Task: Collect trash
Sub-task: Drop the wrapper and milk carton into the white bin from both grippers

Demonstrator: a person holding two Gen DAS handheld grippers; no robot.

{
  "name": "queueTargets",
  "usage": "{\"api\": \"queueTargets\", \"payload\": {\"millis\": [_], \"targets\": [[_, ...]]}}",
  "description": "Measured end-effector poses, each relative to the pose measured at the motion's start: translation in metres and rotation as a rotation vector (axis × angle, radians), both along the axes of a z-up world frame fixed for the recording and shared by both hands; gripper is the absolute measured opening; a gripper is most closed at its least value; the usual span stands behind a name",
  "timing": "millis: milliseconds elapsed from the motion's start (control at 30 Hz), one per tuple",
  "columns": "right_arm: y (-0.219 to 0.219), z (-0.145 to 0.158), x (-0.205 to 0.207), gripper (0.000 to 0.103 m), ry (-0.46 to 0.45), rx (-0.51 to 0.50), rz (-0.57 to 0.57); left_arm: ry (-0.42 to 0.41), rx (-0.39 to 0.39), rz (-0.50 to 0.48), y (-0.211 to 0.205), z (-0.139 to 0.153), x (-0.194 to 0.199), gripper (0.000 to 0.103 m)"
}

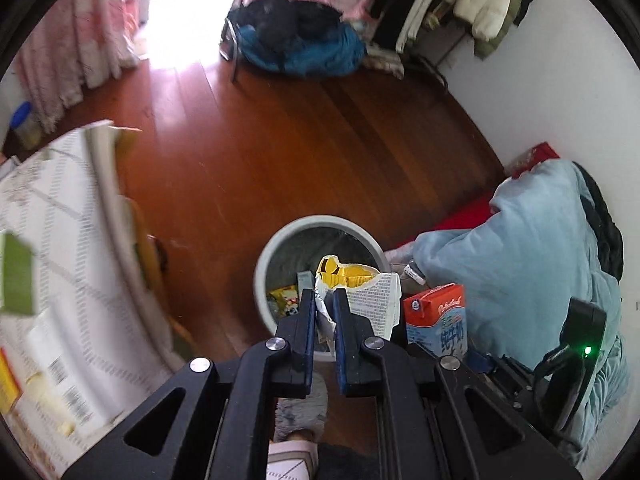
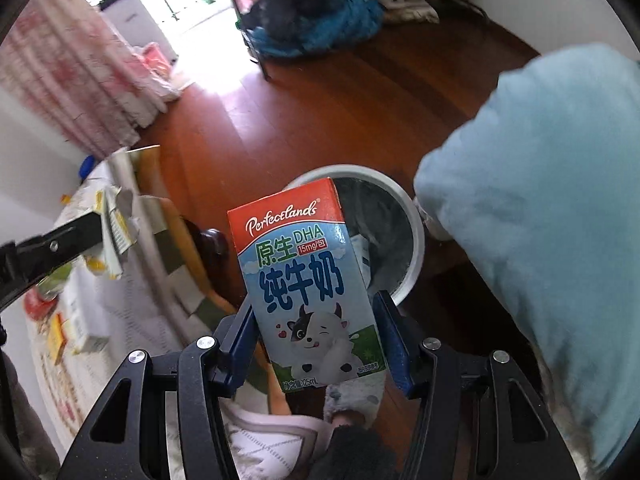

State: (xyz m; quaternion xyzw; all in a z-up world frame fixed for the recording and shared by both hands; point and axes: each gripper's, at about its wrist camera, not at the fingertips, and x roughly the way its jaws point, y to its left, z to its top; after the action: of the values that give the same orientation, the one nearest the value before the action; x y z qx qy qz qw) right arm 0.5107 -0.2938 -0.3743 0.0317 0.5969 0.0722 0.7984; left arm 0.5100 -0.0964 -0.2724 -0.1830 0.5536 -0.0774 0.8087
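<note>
My left gripper (image 1: 323, 294) is shut on a torn yellow and white wrapper (image 1: 360, 288), held right above the round white trash bin (image 1: 264, 268). The bin has colourful trash at its bottom. My right gripper (image 2: 316, 312) is shut on a small milk carton (image 2: 304, 276) with a red top and a cartoon cow. In the right wrist view the carton hangs in front of the trash bin (image 2: 412, 220). The same milk carton (image 1: 436, 316) shows in the left wrist view, just right of the wrapper. The left gripper (image 2: 76, 236) and its wrapper (image 2: 118, 224) appear at the left of the right wrist view.
A table with a patterned white cloth (image 1: 60, 248) holding boxes and packets stands on the left. A person's light blue sleeve (image 1: 520, 272) is on the right. Wooden floor (image 1: 280, 140) spreads beyond the bin, with a heap of dark and blue clothing (image 1: 304, 44) at the back.
</note>
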Motion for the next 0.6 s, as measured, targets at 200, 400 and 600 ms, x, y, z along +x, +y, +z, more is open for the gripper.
{"api": "queueTargets", "payload": {"millis": [200,400,600], "targets": [[-0.015,-0.050,0.037,0.058,0.038,-0.014,-0.057,0.077,-0.038,-0.064,-0.022,-0.033,0.043,0.007],[-0.016,-0.082,0.064,0.076,0.065,-0.035,-0.093,0.072,0.002,-0.078,-0.024,-0.037,0.050,0.081],[-0.011,-0.080,0.057,0.101,0.037,-0.060,-0.101,0.036,0.087,-0.044,-0.019,-0.024,0.029,0.092]]}}
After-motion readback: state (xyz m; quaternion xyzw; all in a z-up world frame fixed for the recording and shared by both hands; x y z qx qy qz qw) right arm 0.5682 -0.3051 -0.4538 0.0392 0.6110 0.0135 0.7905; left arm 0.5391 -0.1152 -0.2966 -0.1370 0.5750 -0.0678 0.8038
